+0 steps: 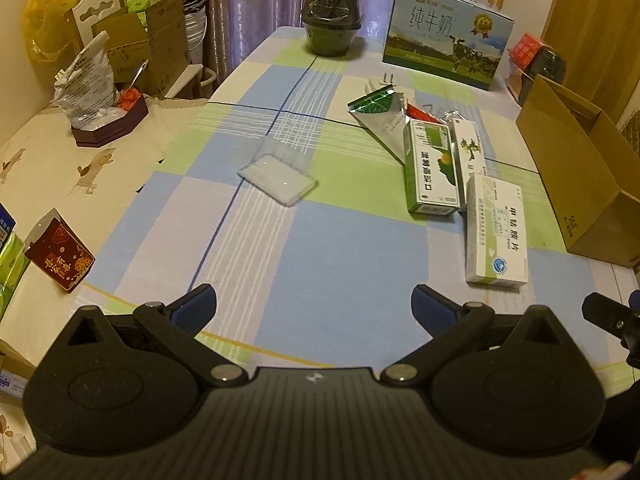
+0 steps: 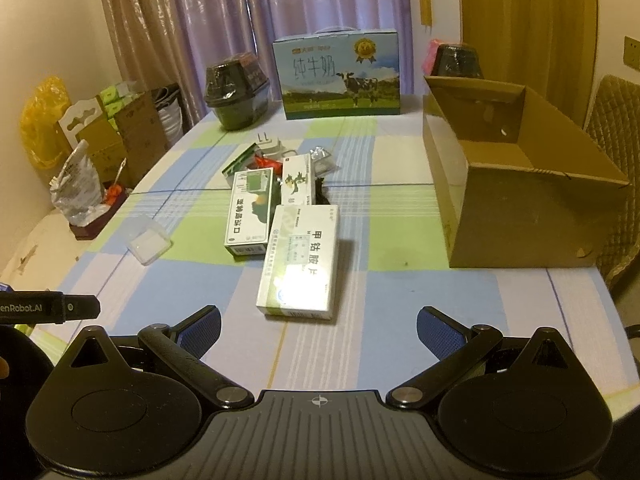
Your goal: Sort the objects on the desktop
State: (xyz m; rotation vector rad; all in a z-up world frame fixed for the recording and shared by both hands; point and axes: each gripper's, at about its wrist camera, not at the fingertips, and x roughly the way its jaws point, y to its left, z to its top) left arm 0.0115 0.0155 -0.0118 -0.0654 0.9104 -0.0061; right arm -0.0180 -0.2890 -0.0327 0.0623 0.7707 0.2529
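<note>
Blue-padded fingers (image 1: 200,300) of the left gripper (image 1: 314,304) spread wide over the checked tablecloth (image 1: 340,248), gripping nothing. Same with the right gripper (image 2: 319,326): jaws wide apart, empty, hovering just short of the nearest medicine box.

Closest on the cloth, a long white medicine box (image 2: 298,260) with a pale green band, lying flat, its near end towards the right gripper. Just beyond it and touching, a green-and-white box (image 2: 249,214) on the left side and a narrower white box (image 2: 297,180) with a dark plant print beside that. Off to the left, well apart from the boxes, a small clear plastic tray (image 1: 278,174) lying alone on the cloth.

Behind the boxes, a jumble: a green foil pouch (image 1: 374,108), something red partly hidden under it, a white plug adapter (image 2: 269,142) and a silvery blister pack (image 2: 322,158). What the black shape just behind the narrow box is, cannot tell.

To the right, an open brown cardboard box (image 2: 520,216), standing on the table edge with its flaps up and nothing visible inside.

At the far end, a black lidded bowl (image 2: 236,90) wrapped in film, and a blue milk carton case (image 2: 340,76) with a cow picture, upright before the purple curtain (image 2: 280,8).
</note>
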